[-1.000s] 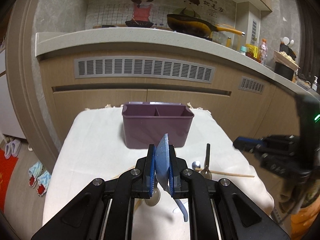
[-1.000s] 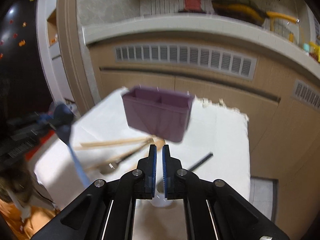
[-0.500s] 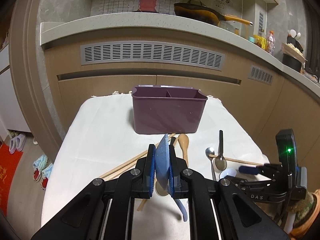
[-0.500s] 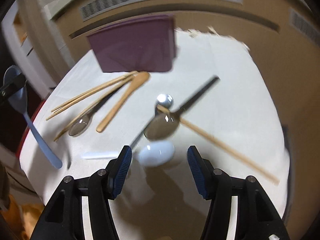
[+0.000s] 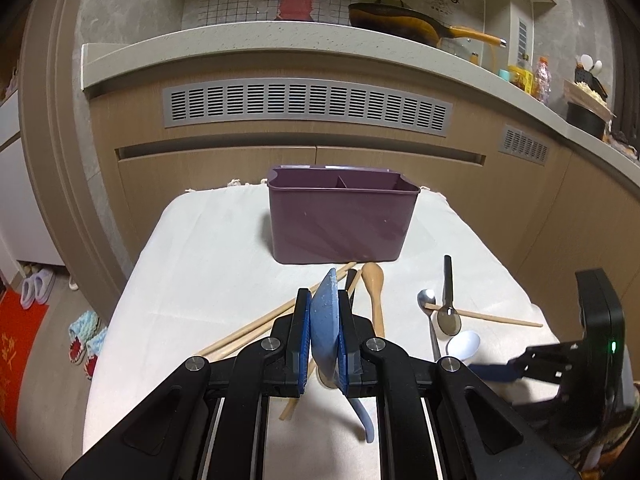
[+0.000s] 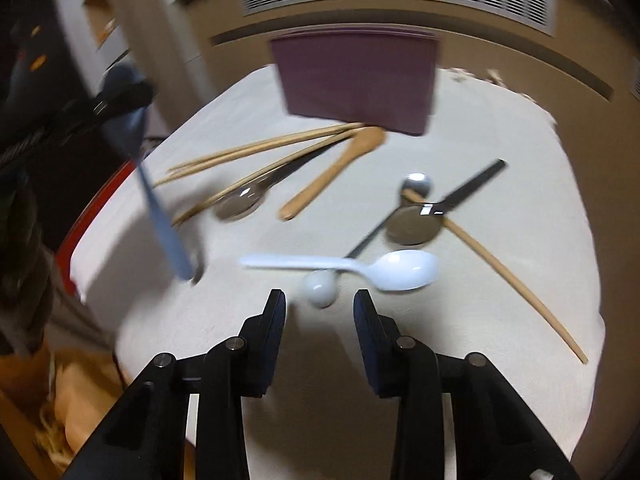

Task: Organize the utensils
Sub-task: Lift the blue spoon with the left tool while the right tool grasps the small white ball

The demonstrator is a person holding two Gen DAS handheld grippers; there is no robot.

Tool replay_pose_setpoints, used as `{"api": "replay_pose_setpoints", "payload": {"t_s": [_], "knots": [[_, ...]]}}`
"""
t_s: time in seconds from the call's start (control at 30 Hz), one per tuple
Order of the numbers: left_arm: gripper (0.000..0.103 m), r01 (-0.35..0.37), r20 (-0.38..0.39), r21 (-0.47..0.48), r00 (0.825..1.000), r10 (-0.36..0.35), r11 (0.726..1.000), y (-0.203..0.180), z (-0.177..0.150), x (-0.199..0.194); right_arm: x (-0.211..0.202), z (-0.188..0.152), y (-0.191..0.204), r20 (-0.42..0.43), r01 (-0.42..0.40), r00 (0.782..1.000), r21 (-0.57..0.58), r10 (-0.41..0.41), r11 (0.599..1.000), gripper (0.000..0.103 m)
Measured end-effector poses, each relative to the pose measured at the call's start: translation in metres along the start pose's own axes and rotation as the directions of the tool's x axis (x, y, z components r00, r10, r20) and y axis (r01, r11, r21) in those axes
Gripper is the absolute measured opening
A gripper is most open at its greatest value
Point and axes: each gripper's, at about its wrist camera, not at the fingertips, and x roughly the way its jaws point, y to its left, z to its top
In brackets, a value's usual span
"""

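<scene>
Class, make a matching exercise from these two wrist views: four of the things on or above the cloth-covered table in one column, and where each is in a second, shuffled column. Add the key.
Things
1. blue spoon
2. white plastic spoon
3. wooden spoon
4. purple holder

Places
A. standing at the far end of the table, with no utensils showing above its rim
B. lying on the cloth just ahead of the right gripper, whose jaws are closing with nothing between them
C. clamped by its bowl in the left gripper
D. lying just in front of the holder, beside the chopsticks

Pairs: 1-C, 2-B, 3-D, 4-A
</scene>
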Motion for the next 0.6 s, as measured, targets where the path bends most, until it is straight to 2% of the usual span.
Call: {"api": "replay_pose_setpoints", "payload": {"t_s": [0.13,0.2,0.23,0.27,0.3,0.47,0.6], "knots": [[0.012,0.009,-0.006,0.004,1.0,-0.009,1.0,-0.003,-0.001,0.002,0.014,0.003,0.002,-0.015,0.034,0.999,-0.018,-0.034,0.999,0.032],[0.012,0.01,-0.009,0.01,1.0,-0.01,1.0,-0.005,-0.001,0.002,0.027,0.007,-0.002,-0.043,0.085,0.995,-0.007,-0.085,0.996,0.031],[0.012,0.008,-0.01,0.013,1.0,-0.008,1.0,-0.006,-0.002,0.001,0.028,0.009,0.0,-0.027,0.102,0.994,-0.013,-0.102,0.995,0.031],[0.012,0.006,-0.009,0.015,1.0,-0.006,1.0,-0.006,-0.002,-0.001,0.029,0.011,0.003,-0.03,0.116,0.993,-0.03,-0.117,0.993,0.029],[0.012,0.006,-0.008,0.016,1.0,-0.005,1.0,-0.007,-0.002,-0.002,0.028,0.011,0.006,-0.033,0.126,0.991,-0.05,-0.128,0.991,0.021],[0.012,0.034,0.002,-0.004,0.999,-0.034,0.999,-0.005,-0.001,-0.017,-0.004,0.01,0.011,0.01,0.089,0.996,-0.076,-0.088,0.993,0.021],[0.012,0.035,0.014,-0.013,0.999,-0.035,0.999,-0.005,0.001,-0.028,-0.047,0.017,0.019,0.125,0.105,0.988,-0.103,-0.092,0.989,0.02]]}}
